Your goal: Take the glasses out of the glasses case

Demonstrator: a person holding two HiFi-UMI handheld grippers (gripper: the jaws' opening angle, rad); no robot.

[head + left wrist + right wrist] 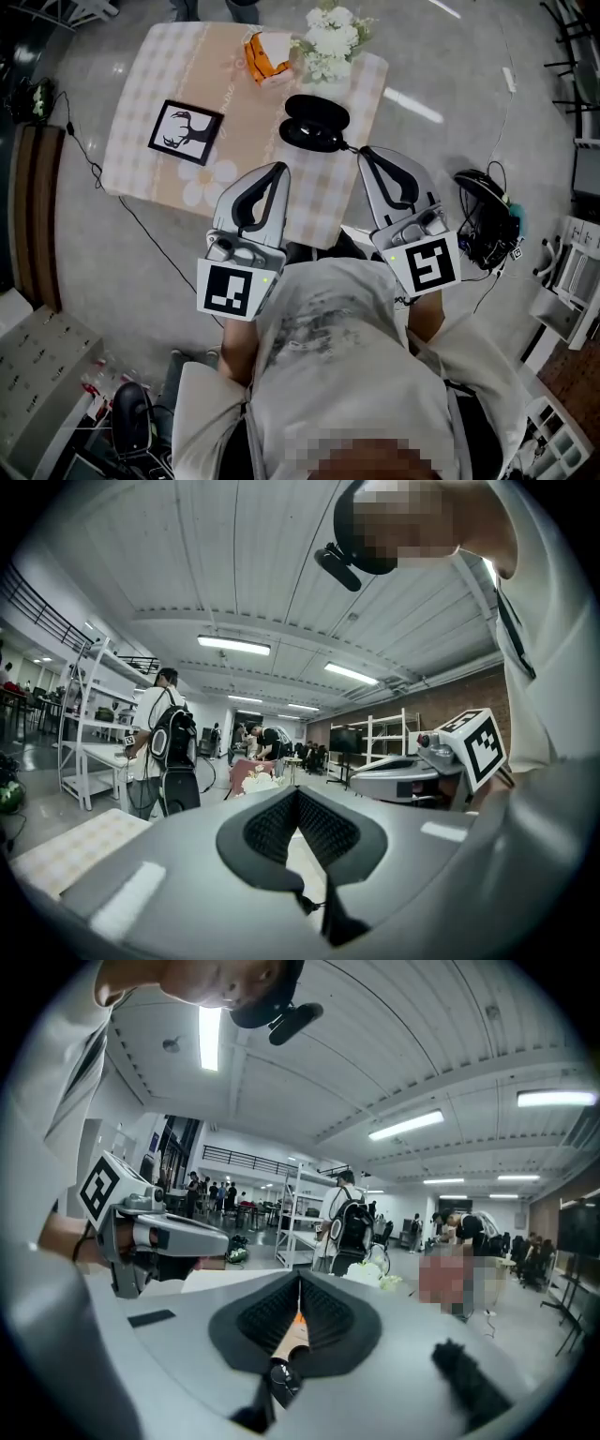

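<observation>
- Black oval glasses case on checked tabletop, apparently open, long axis running left to right (glasses inside hard to make out).
- Lying just ahead of both tongs, nearer right tongs than left tongs.
- Both pinched together, holding nothing.

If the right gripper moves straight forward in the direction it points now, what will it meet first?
Most likely the black glasses case on the table: its right end lies just ahead of the right gripper. Height is unclear, so it may pass above.
</observation>
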